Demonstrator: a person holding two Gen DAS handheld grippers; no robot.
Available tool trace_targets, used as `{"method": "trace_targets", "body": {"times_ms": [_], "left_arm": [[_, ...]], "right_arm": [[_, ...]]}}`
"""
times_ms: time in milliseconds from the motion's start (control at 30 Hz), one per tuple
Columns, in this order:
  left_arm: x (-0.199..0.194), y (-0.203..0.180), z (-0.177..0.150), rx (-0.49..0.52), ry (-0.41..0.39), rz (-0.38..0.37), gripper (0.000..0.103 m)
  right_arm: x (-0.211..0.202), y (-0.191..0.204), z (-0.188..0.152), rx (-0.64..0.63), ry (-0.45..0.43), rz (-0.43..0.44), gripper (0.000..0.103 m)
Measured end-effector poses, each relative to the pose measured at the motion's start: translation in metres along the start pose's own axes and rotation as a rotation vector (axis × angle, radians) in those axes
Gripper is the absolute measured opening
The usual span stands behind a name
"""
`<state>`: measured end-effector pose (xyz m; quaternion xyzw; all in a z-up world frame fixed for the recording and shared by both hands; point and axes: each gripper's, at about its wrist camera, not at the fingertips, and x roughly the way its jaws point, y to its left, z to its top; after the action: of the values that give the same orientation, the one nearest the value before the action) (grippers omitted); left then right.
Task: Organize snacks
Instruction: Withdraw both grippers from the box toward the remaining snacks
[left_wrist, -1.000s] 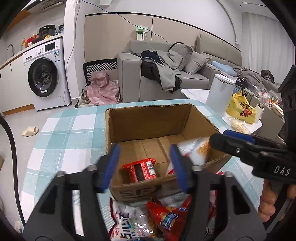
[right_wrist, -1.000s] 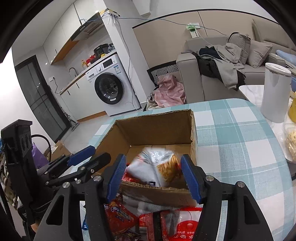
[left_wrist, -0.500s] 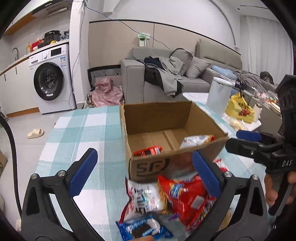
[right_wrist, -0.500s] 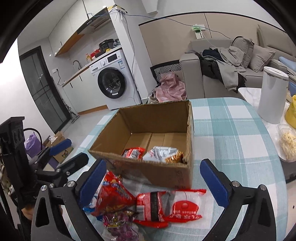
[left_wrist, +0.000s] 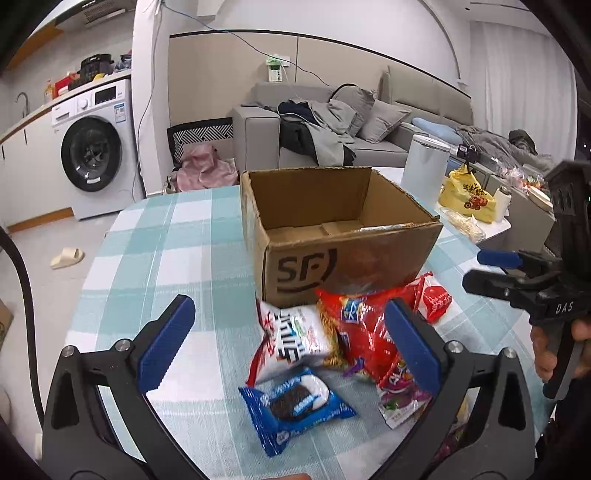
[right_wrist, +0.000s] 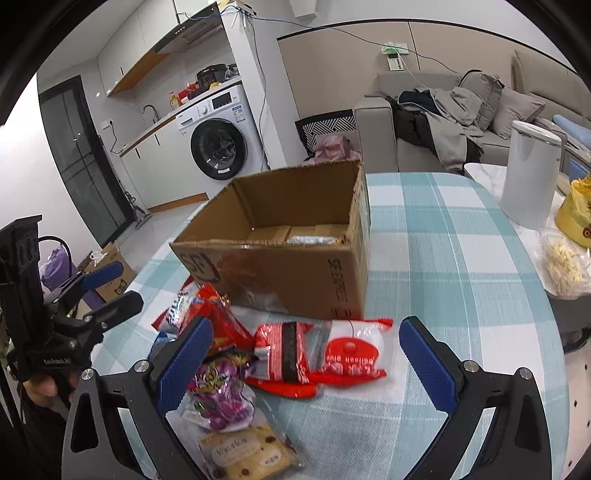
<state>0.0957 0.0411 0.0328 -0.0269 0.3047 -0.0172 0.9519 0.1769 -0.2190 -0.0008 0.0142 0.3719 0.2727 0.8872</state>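
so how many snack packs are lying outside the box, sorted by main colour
blue pack: 1
purple pack: 1
beige pack: 1
white pack with black lettering: 1
red bag: 1
red-and-white pack, read as one: 1
total: 6

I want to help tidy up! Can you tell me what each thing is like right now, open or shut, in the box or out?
Left gripper: open, empty.
Right gripper: open, empty.
Cardboard box: open on top, upright, a packet inside.
Blue cookie packet: sealed, lying on the table.
White and red packet: lying flat outside the box.
Purple packet: lying outside the box.
Washing machine: door shut.
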Motion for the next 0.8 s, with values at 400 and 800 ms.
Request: {"method": "trace_targets", "body": {"times_ms": [400,800], "left_arm": [[-0.001,0.003,-0.027,-0.014,0.047,0.018,0.102],[0.016,0.010,-0.044,-0.069,0.115,0.040,0.102]], "right_arm": [[0.006,0.001,-0.038,-0.038,0.076,-0.031,0.103],[0.026,-0.015,-0.041,0.008,0.150,-0.078,0.103]]}}
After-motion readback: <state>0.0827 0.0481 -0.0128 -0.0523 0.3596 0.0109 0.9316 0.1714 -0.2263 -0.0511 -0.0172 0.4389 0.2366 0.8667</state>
